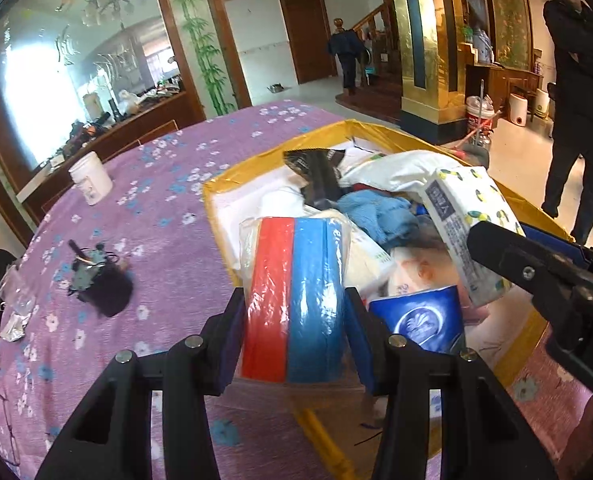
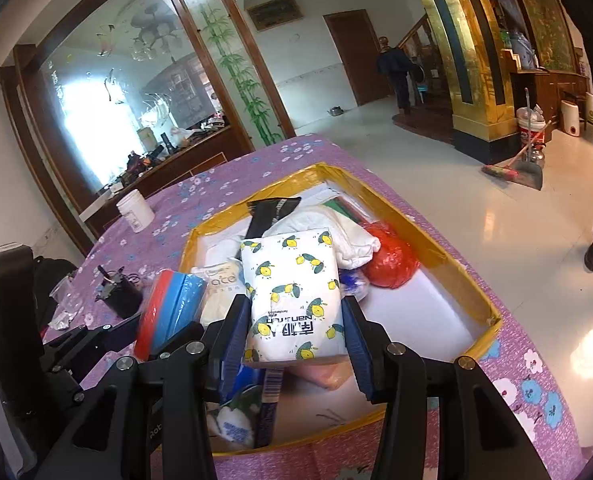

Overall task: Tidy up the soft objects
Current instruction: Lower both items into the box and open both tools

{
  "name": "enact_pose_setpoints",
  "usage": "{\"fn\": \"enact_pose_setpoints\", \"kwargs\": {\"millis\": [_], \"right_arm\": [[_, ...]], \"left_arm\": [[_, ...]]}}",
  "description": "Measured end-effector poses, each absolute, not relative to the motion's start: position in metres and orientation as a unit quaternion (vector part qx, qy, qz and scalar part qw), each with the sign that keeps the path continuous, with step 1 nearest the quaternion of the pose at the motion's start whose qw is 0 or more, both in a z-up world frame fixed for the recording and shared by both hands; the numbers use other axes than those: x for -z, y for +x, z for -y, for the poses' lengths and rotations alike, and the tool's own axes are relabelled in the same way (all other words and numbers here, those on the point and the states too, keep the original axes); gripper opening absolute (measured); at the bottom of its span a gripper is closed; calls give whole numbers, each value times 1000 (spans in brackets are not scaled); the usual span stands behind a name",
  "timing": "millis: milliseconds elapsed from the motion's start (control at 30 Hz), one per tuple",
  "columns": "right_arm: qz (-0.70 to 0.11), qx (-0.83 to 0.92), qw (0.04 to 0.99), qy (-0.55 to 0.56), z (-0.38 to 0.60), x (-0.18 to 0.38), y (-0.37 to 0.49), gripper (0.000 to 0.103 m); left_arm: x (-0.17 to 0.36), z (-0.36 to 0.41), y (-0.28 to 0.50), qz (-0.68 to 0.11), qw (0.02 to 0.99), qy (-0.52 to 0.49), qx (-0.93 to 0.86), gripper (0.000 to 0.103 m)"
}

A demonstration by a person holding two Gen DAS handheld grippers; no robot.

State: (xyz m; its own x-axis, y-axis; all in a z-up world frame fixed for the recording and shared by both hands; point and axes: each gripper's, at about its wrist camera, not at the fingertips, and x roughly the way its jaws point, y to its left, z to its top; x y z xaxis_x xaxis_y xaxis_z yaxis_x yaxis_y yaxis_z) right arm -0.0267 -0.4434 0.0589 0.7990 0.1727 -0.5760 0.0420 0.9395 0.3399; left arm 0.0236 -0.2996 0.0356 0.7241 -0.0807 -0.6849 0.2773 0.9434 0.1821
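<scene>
My left gripper (image 1: 294,332) is shut on a plastic-wrapped pack of red and blue sponge cloths (image 1: 294,300), held over the near left edge of a yellow-rimmed box (image 1: 280,148). The pack also shows in the right wrist view (image 2: 172,308). My right gripper (image 2: 294,332) is shut on a white tissue pack with a lemon print (image 2: 292,292), held above the box (image 2: 448,260). That pack shows at the right in the left wrist view (image 1: 468,232). The box holds a blue towel (image 1: 376,216), a black packet (image 1: 320,176), a blue tissue pack (image 1: 420,316) and a red bag (image 2: 392,260).
The box sits on a table with a purple flowered cloth (image 1: 156,200). A white jar (image 1: 90,178) and a small dark object with wires (image 1: 104,280) stand on the left. A person (image 1: 584,100) stands at the right, and a broom with dustpan (image 2: 520,168) lies on the floor.
</scene>
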Motion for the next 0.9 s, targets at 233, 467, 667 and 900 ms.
{"fn": "enact_pose_setpoints", "kwargs": {"millis": [233,467,667,900], "right_arm": [[-323,-26,933,155,441,-56,-11,51],[-326,-20,934,141,437,-52,4,51],[-333,-20,933,135,433,-47,11,51],[-348,-24,928,133,430,-43,17,51]], "left_arm": [[-28,311,32,-368,913,137,108,46],[-21,306,41,-380,910,122,116,46],[-19,308,38,-369,914,126,116,46],[-16,313,38,-365,913,136,119,47]]}}
